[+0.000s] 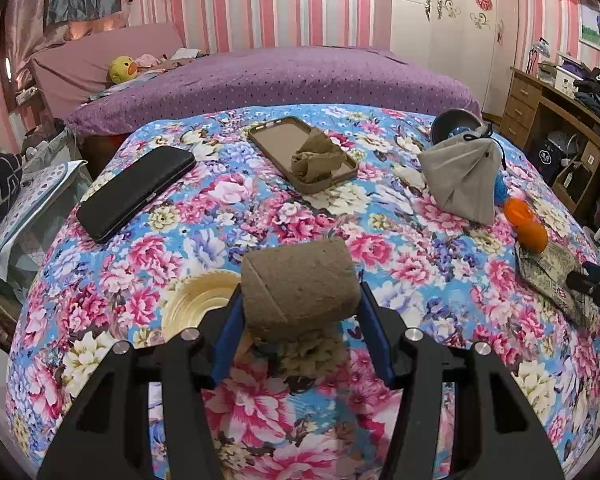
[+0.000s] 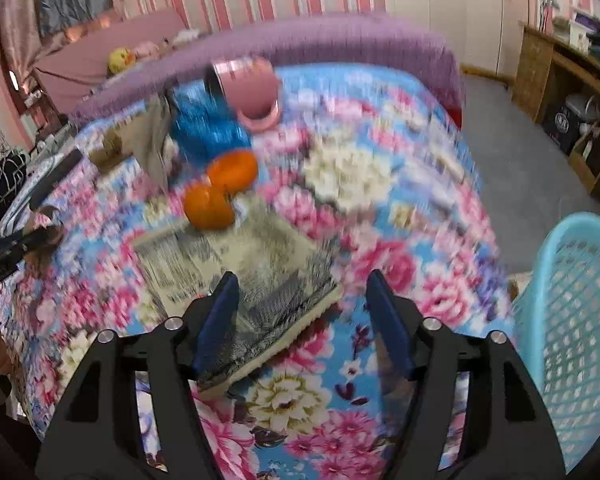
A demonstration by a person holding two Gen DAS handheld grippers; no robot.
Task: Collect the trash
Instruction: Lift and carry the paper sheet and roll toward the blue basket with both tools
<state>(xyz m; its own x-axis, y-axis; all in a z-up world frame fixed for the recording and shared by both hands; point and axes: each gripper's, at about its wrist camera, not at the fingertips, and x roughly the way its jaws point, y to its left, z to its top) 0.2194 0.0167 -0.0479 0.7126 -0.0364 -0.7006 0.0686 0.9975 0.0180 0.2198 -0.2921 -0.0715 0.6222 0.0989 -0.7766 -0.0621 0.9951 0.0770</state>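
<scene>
My left gripper [image 1: 300, 304] is shut on a brown paper roll [image 1: 300, 288] and holds it just above the floral cloth. A crumpled brown paper [image 1: 316, 158] lies on a tan phone case [image 1: 278, 138] farther back. My right gripper [image 2: 300, 312] is open and empty over the near corner of a printed booklet [image 2: 236, 264]. Two orange peel pieces [image 2: 220, 188] lie beyond the booklet. A light blue mesh basket [image 2: 576, 320] stands at the right, beside the table. The right wrist view is blurred.
A black case [image 1: 136, 192], a cream dish [image 1: 200, 304] and a grey pouch [image 1: 464, 176] lie on the floral cloth [image 1: 204, 240]. A pink cup [image 2: 252, 92] and blue fluffy thing [image 2: 204, 124] sit at the far side. A purple bed [image 1: 284, 76] lies behind; a wooden desk [image 1: 548, 116] stands right.
</scene>
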